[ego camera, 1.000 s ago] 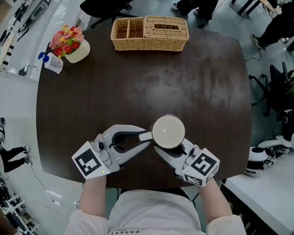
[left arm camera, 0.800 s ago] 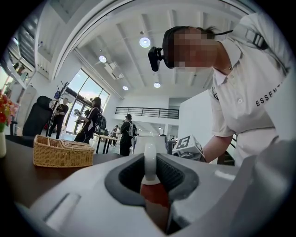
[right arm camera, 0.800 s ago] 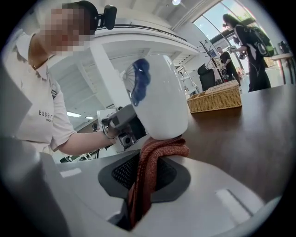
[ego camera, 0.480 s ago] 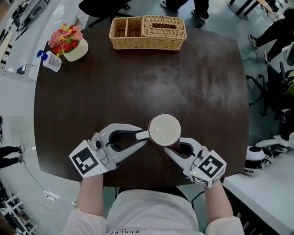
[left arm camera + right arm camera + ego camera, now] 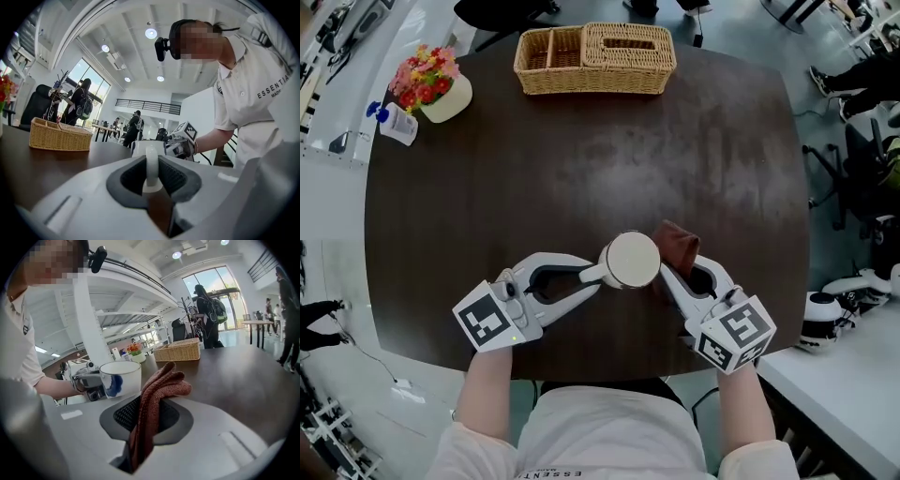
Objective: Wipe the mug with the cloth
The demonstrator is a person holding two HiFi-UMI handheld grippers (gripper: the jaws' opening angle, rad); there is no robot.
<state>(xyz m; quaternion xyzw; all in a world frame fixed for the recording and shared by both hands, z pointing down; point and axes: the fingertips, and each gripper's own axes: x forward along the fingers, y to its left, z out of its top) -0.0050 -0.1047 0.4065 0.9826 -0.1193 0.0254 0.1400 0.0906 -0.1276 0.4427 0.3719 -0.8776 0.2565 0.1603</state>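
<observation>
Surroundings: a dark brown round table is seen from above. A woven wicker basket is set at its far edge. A white pot of red and pink flowers and a small white bottle with a blue cap are placed at the far left, well apart from the work area.

The white ceramic mug is located near the front edge, between the two grippers. Its handle is pinched between the pressed-in jaws of the left gripper. A reddish-brown knitted cloth is clamped, folded, between the jaws of the right gripper, just beside the mug on its right.

Obstructions: in the head view the mug wall is hidden by its own rim, so contact between cloth and mug cannot be confirmed. In the right gripper view the mug base is covered by the gripper body.

Change against the frame half a second earlier: the right gripper is found shifted to the right and further from the person. The cloth, then almost wholly hidden, is now exposed beyond the mug rim.
</observation>
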